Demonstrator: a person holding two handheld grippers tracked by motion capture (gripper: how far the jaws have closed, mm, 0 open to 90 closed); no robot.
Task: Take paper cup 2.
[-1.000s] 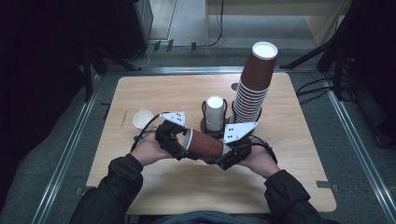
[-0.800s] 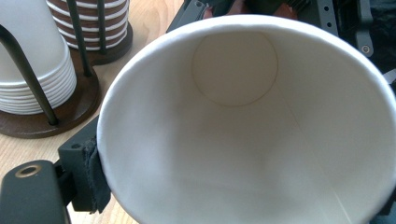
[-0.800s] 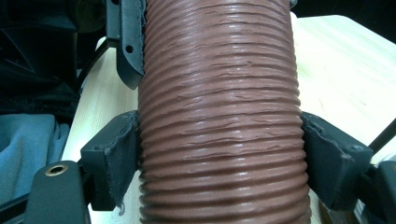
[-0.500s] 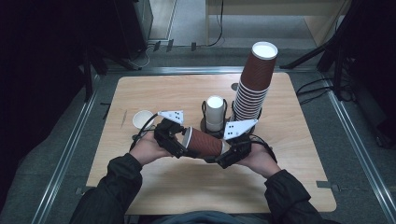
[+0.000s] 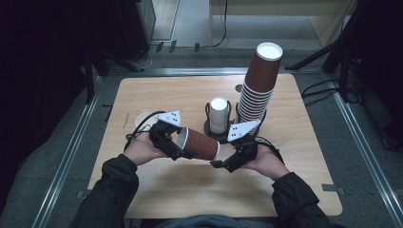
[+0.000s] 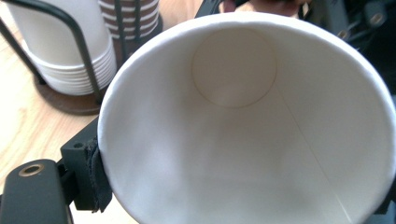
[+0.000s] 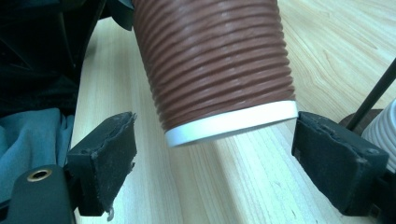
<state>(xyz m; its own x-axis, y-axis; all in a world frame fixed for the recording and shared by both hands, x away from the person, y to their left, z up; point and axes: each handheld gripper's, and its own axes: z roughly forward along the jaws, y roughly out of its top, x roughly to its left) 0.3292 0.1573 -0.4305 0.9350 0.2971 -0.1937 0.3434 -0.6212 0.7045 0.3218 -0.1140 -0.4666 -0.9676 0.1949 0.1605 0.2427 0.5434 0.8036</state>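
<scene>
Here I had the brown ribbed cup (image 5: 199,144) lying level above the bench (image 5: 294,190), its open mouth toward my left gripper (image 5: 172,142), whose jaws gripped the rim: in the left gripper view one black pad (image 6: 95,177) pressed the outside of the white rim. The cup's base end sat between the jaws of my right gripper (image 7: 212,154), which had just been opening and stood wide, their pads clear of the base ring on both sides, though one pad (image 7: 338,161) was close to it. I judged the step to be a hand-over to the left, so the thing to do well was to draw the right straight back along the cup's axis without brushing the base, and to keep the left pinch firm but light enough not to crease the paper rim. Both forearms came in low and angled inward, hands facing each other across the cup. Beyond the jaws stood the wire holder of white cups (image 5: 218,115) and the tall brown stack (image 5: 259,85).
</scene>
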